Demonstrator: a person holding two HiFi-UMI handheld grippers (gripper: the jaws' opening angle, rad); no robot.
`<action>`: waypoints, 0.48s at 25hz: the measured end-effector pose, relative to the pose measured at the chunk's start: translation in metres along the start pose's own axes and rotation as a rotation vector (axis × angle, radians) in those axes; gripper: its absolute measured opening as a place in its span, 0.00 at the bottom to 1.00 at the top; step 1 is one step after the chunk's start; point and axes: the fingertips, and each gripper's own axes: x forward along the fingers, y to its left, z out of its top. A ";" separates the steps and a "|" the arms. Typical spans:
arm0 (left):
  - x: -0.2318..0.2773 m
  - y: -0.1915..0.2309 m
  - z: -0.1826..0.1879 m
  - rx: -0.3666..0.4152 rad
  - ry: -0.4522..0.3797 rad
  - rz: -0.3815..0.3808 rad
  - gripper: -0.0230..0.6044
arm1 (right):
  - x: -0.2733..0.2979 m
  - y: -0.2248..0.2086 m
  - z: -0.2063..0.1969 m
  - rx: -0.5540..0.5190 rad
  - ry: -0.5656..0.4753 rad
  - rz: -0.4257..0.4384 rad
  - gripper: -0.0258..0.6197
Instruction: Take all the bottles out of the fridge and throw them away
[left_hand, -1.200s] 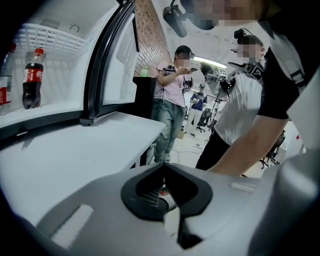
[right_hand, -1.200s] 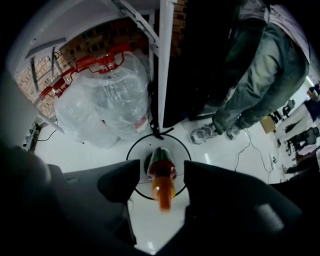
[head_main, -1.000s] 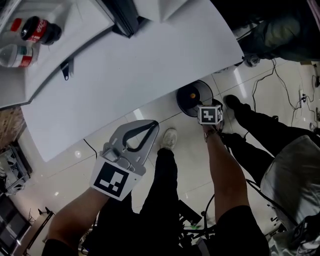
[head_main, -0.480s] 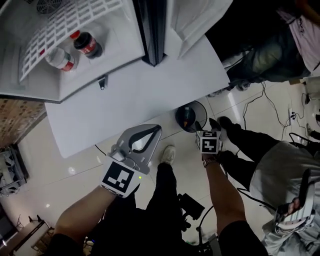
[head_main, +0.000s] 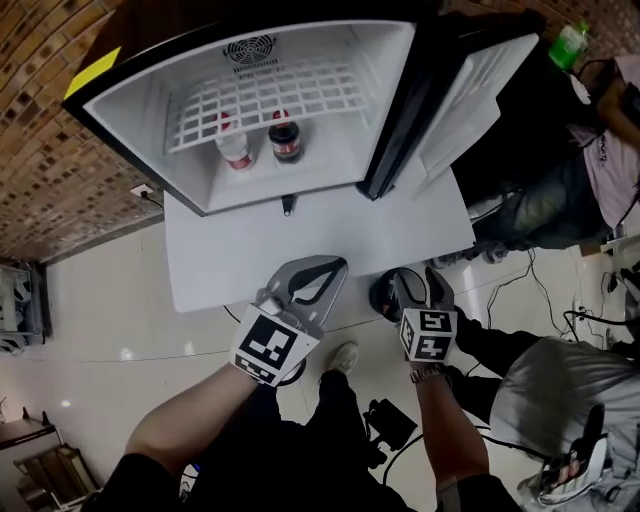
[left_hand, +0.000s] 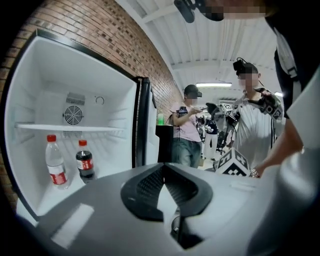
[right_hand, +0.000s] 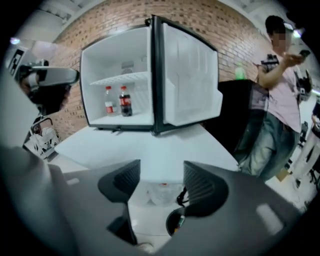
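Observation:
An open fridge (head_main: 130, 110) stands on a white table (head_main: 230, 250). On its floor, under a wire shelf, stand a clear water bottle (head_main: 232, 148) with a red label and a dark cola bottle (head_main: 286, 140); both also show in the left gripper view, water bottle (left_hand: 55, 162) and cola bottle (left_hand: 84, 160). My left gripper (head_main: 335, 265) hovers at the table's near edge, shut and empty. My right gripper (head_main: 418, 285) is open beside it, above a black bin (right_hand: 172, 222) on the floor, nothing between its jaws. A clear crumpled plastic thing (right_hand: 162, 192) lies by the bin.
The fridge door (head_main: 470, 90) swings open to the right. A black cabinet with a green bottle (head_main: 568, 42) stands beyond it. A person in a pink shirt (right_hand: 280, 95) and another person (left_hand: 250, 125) stand at the right. Cables run over the tiled floor (head_main: 560, 300).
The head view has swung up from the floor and table edge to take in the whole fridge. Both grippers now point toward the table; their jaws have not changed.

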 end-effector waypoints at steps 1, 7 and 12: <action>-0.005 0.007 0.005 -0.001 -0.008 0.018 0.04 | -0.002 0.011 0.015 -0.020 -0.021 0.020 0.46; -0.040 0.032 0.023 -0.003 -0.037 0.105 0.04 | -0.004 0.072 0.082 -0.122 -0.106 0.120 0.46; -0.064 0.057 0.029 -0.005 -0.052 0.189 0.04 | 0.016 0.111 0.125 -0.198 -0.155 0.184 0.46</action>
